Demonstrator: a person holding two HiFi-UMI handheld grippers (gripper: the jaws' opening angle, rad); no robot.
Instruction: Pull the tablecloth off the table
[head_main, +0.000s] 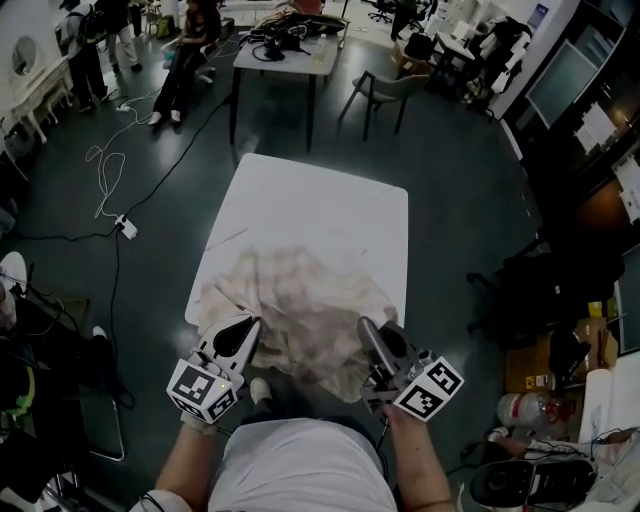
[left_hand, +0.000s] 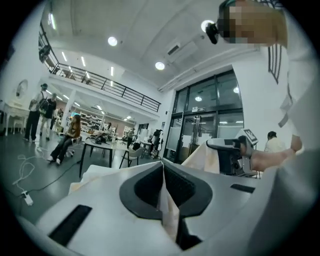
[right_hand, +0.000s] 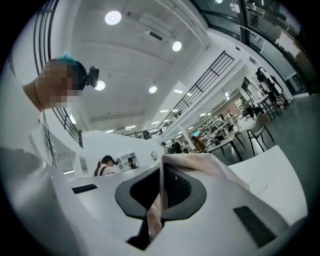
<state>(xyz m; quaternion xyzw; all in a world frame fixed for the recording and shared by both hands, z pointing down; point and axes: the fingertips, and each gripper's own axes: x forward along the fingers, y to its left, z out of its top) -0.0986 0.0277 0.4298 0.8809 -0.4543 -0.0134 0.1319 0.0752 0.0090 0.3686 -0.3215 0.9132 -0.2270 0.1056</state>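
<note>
Left gripper view: left gripper (left_hand: 163, 169) clamped tight on a thin pleat of the tablecloth (left_hand: 170, 215), the jaws' dark ribbed faces meeting with only pale fabric sandwiched between and trailing down toward the lens. Smooth light-grey shell around them, with a rounded black recess framing the ribbed faces.

Right gripper view: much the same for the right gripper (right_hand: 161, 172), pinched closed on a fold of the same soft cloth, bulging over the upper tip in a loose rounded hump and hanging below as a narrow strip.

Head view: both grippers held at the near edge of the table (head_main: 330, 200), left toward the near-left corner, right toward the near-right corner. Between them, cloth gathered into a crumpled, wrinkled heap over the near half of the top and drooping past the near edge; beige, perhaps faintly patterned, though too dim to be sure. Far half of the top bare: flat, matt white, rectangular with rounded corners.

Dark, smooth floor (head_main: 450, 200) all round. Well beyond the far edge, a grey second table (head_main: 300, 58) on thin dark legs.
</note>
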